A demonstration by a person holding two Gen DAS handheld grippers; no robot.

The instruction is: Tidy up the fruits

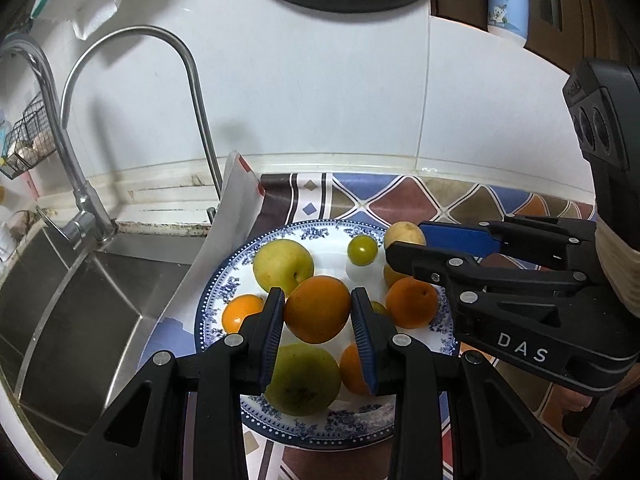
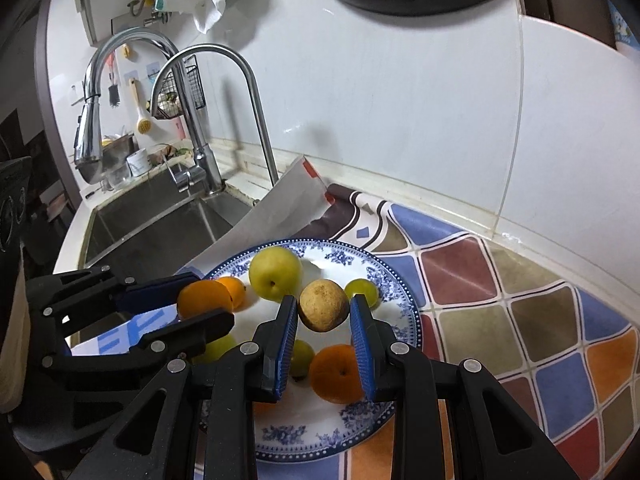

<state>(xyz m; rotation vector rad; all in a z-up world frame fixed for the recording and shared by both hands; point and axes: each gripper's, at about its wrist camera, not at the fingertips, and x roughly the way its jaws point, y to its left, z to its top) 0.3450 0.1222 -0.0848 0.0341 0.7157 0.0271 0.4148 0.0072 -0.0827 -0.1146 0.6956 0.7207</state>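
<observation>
Both grippers hung over the round white plate with a blue floral rim (image 2: 400,292), each clenched on a fruit. The left gripper (image 1: 318,308) grasped a smooth round orange (image 1: 318,308) between its blue ribbed pads, above the large green pear (image 1: 302,380) and a second orange (image 1: 412,302) lying on the plate. The right gripper (image 2: 324,312) pinched a small tan, speckled round fruit (image 2: 324,311) over another orange (image 2: 338,374), with a yellow-green apple (image 2: 275,273) just beyond. To set these down well, each fruit probably wanted lowering into a bare patch of the plate before release, since round fruit dropped onto its neighbours would likely roll toward the rim or the steel sink (image 1: 80,300) alongside. Both tools pointed forward and downward, side by side, the left one's fingers reaching in from the left in the right wrist view.
</observation>
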